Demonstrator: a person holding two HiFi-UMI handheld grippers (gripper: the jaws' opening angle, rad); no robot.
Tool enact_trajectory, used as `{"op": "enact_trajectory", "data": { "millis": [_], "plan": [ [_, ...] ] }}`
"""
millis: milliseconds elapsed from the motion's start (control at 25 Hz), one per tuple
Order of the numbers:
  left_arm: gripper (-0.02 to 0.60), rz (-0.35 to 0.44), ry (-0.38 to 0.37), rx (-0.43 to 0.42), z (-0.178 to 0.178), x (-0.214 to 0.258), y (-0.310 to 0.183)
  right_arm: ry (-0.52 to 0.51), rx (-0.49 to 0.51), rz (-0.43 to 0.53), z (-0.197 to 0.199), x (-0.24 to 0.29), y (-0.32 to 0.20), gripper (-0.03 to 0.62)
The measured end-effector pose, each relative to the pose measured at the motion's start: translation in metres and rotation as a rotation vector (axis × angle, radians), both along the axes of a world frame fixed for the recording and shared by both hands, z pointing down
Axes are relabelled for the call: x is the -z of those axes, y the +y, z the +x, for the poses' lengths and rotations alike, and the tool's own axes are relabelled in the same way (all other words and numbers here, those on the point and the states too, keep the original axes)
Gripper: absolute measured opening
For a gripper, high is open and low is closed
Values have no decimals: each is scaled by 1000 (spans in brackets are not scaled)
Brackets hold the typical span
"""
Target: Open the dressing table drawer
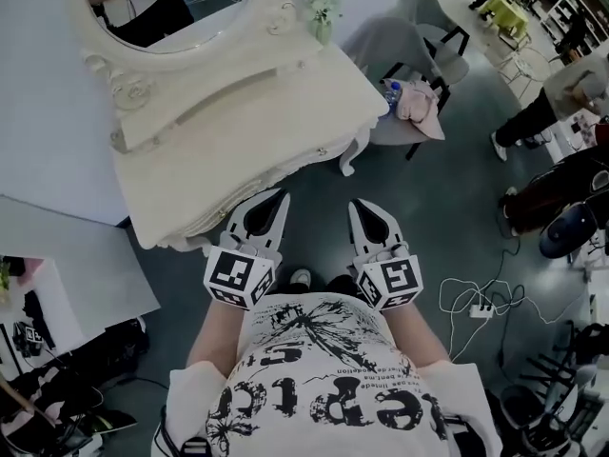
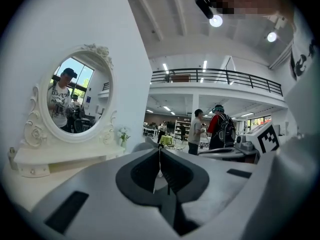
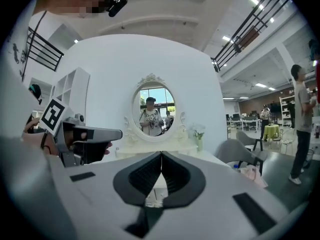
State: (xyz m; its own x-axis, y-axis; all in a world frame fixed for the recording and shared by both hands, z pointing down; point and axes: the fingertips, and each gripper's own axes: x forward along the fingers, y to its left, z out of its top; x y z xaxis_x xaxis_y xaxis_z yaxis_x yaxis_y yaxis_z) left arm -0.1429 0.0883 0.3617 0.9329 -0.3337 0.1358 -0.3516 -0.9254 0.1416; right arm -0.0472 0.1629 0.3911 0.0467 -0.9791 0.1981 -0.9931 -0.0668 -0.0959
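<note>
Jaws — short of dressing table

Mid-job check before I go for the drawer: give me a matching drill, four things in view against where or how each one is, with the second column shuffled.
Things:
1. mirror
2. pink cloth
3. power strip
4. left claw

Places or states:
A. on the floor
B. shut and empty, short of the dressing table's front edge
C. on the grey chair
D. upright at the back of the dressing table

Pairs: 1-D, 2-C, 3-A, 4-B
</note>
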Motion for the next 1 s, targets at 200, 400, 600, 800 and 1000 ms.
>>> {"op": "enact_trajectory", "data": {
  "millis": [200,400,600,800,1000],
  "plan": [
    [20,-14,-33,60,9,-18,-48,-14,71,-21,12,-18,-59,18],
    [20,-26,-47,155,32,-34,-95,-19,157,-32,43,-34,-115,18],
    [20,-19,-41,255,70,-35,-144,-11,245,-22,89,-31,-177,18],
    [20,-22,-34,357,114,-29,-196,-4,323,-28,145,-25,-242,18],
    [20,-23,-32,457,155,-31,-243,-7,404,-33,194,-27,-305,18]
  ]
}}
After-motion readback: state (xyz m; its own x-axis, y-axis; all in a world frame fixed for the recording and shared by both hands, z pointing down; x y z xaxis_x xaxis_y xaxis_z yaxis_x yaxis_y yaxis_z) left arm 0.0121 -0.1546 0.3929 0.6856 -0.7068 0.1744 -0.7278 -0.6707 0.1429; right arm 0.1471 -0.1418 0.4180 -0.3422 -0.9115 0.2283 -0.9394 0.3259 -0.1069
